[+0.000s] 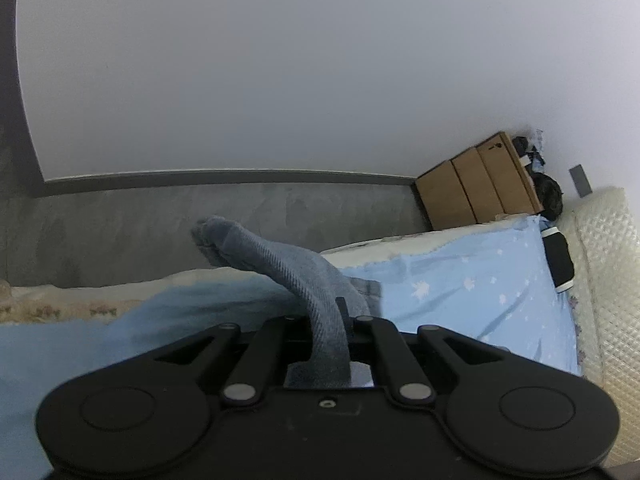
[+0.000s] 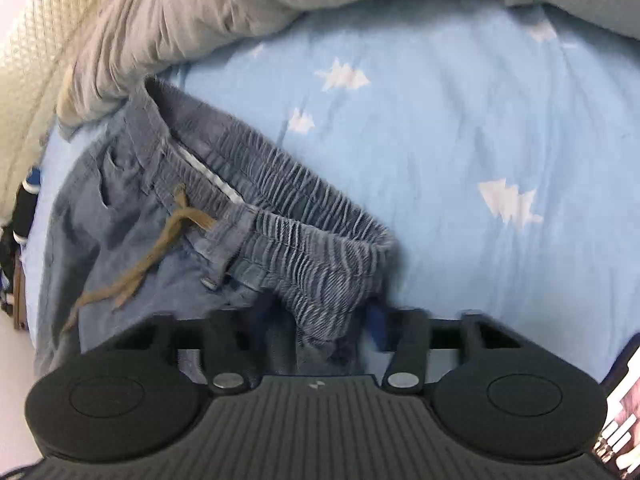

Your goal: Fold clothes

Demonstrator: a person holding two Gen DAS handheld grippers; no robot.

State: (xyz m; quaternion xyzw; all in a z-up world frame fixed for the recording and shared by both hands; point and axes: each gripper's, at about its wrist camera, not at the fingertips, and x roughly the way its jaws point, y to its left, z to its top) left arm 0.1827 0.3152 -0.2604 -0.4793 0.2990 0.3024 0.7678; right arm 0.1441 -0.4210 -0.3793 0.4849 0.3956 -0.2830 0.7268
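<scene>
A pair of blue-grey denim trousers with an elastic waistband and a tan drawstring lies on the light blue bed sheet. My right gripper is shut on the waistband's near corner. My left gripper is shut on a bunched part of the trousers, which rises from between the fingers and curls up to the left above the bed. The fingertips of both grippers are hidden by the cloth.
A rumpled grey blanket lies at the far end of the sheet. A quilted cream mattress edge borders the bed. A cardboard box stands by the white wall. A dark garment lies at the bed's edge.
</scene>
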